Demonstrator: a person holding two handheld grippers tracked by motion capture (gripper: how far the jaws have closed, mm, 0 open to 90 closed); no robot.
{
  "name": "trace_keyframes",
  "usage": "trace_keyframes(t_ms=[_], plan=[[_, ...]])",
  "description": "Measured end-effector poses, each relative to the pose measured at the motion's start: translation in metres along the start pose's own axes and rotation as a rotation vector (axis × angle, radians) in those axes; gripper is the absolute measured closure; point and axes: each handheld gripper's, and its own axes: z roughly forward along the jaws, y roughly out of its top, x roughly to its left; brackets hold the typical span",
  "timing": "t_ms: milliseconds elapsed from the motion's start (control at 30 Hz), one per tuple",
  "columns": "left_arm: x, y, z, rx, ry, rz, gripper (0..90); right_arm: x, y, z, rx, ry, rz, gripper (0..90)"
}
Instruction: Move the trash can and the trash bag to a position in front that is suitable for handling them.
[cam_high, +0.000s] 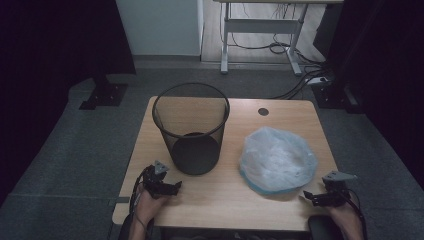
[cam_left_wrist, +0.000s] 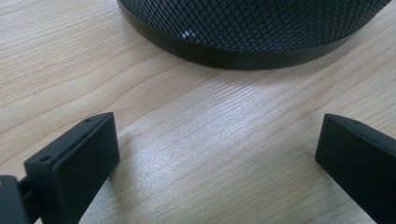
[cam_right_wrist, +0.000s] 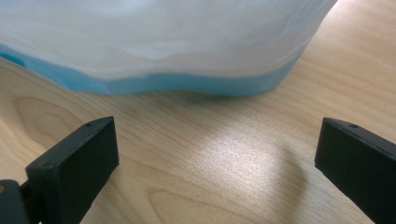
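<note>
Right gripper (cam_high: 314, 196) — jaws gaping, facing the plastic bag (cam_high: 278, 159) at table's (cam_high: 235, 200) right edge | left gripper (cam_high: 169, 188) gaping beside mesh wastebasket (cam_high: 191, 127) | step: approaching bag — next: pinching its rim.

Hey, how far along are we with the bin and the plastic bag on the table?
Nothing looks done yet. The mesh bin stands bare and unlined, and the plastic bag lies crumpled on the table beside it. Nothing is in hand: the left gripper faces the bin's base and the right gripper faces the bag, both with jaws open and apart from them. Picking up the bag is probably next.
</note>
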Motion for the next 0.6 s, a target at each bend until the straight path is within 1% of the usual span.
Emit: trace_keyframes(t_ms=[67, 167, 367, 433, 500, 600], plan=[[0.000, 0.000, 0.000, 0.000, 0.000, 0.000, 0.0, 0.002, 0.004, -0.007, -0.016, 0.001, -0.004, 0.0], [0.000, 0.000, 0.000, 0.000, 0.000, -0.001, 0.0, 0.005, 0.013, -0.019, -0.037, -0.002, -0.025, 0.0], [0.000, 0.000, 0.000, 0.000, 0.001, -0.001, 0.0, 0.011, 0.038, -0.040, -0.072, 0.010, -0.054, 0.0], [0.000, 0.000, 0.000, 0.000, 0.001, -0.001, 0.0, 0.013, 0.046, -0.042, -0.083, 0.024, -0.060, 0.0], [0.000, 0.000, 0.000, 0.000, 0.001, -0.001, 0.0, 0.014, 0.056, -0.042, -0.081, 0.040, -0.066, 0.0], [0.000, 0.000, 0.000, 0.000, 0.001, -0.001, 0.0, 0.018, 0.071, -0.039, -0.085, 0.049, -0.087, 0.0]])
